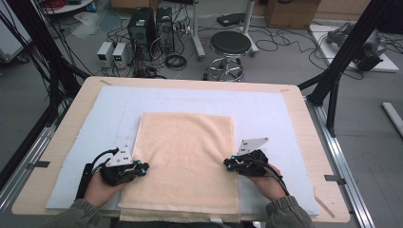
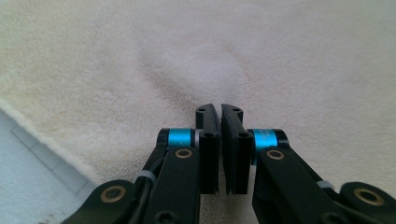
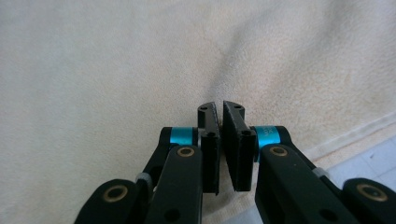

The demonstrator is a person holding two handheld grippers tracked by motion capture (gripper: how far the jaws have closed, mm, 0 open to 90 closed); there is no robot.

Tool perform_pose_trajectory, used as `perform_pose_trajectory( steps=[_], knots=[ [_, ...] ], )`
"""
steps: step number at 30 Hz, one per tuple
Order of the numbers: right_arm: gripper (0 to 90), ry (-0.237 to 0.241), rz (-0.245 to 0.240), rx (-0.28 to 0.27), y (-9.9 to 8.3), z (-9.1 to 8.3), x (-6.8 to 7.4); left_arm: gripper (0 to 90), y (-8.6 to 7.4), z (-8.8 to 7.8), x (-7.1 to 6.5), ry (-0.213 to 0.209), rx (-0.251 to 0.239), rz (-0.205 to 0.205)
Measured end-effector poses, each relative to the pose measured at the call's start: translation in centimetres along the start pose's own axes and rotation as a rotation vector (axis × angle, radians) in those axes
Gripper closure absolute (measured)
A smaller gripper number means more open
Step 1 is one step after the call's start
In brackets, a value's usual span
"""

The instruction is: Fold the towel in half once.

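A pale peach towel (image 1: 185, 152) lies folded flat on the table, its near edge hanging over the front. My left gripper (image 1: 145, 167) rests low on the towel's left edge, pointing inward. In the left gripper view the jaws (image 2: 220, 108) are pressed together, and the towel (image 2: 233, 51) puckers at their tips. My right gripper (image 1: 227, 164) sits on the right edge, facing the left one. Its jaws (image 3: 219, 106) are closed too, and a crease in the towel (image 3: 116, 60) runs up from between the tips. A hand holds each gripper from below.
A light blue mat (image 1: 275, 114) covers most of the wooden table (image 1: 306, 128) under the towel. Beyond the far edge stand a black stool (image 1: 230, 45), computer towers (image 1: 142, 28) and loose cables on the floor. Black frame posts (image 1: 347, 52) rise at the right.
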State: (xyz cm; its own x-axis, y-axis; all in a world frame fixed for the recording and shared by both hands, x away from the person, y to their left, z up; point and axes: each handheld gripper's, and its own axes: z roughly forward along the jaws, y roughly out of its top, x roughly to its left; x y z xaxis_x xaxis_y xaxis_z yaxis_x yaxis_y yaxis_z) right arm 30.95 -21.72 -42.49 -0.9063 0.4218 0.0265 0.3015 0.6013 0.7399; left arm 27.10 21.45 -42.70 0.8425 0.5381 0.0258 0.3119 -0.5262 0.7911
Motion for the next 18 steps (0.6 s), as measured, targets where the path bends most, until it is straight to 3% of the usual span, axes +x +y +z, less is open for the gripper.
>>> perform_pose_trajectory(
  steps=[2,4,7,9,11,14,16,18],
  knots=[
    [84.8,0.006,-0.004,-0.005,0.1,-0.4,0.2,85.3,0.1,-0.2,-0.1,-0.003,-0.012,0.003],
    [75.1,0.000,-0.006,-0.007,0.3,-0.6,0.5,81.7,0.1,-0.6,-0.3,-0.011,-0.019,0.019],
    [66.0,0.010,-0.017,-0.002,0.4,-1.0,1.3,63.0,-0.5,-1.4,-0.4,0.018,-0.014,0.027],
    [63.5,0.007,-0.027,-0.007,0.3,-1.2,1.7,58.3,-0.7,-1.7,-0.4,0.013,-0.010,0.021],
    [62.7,0.025,-0.049,-0.013,-0.1,-1.8,2.7,57.9,-1.3,-2.2,-0.5,0.011,-0.013,0.015],
    [62.4,0.072,-0.036,0.000,-0.8,-1.5,3.1,58.8,-2.3,-2.6,-0.5,-0.001,0.015,0.016],
    [64.0,0.077,-0.042,0.036,-1.1,-1.0,3.3,63.1,-2.5,-2.5,-0.5,-0.008,0.023,0.021],
    [70.8,0.089,-0.054,0.062,-1.5,-0.3,3.4,73.4,-2.8,-2.2,-0.7,-0.030,0.042,0.026]
  ],
)
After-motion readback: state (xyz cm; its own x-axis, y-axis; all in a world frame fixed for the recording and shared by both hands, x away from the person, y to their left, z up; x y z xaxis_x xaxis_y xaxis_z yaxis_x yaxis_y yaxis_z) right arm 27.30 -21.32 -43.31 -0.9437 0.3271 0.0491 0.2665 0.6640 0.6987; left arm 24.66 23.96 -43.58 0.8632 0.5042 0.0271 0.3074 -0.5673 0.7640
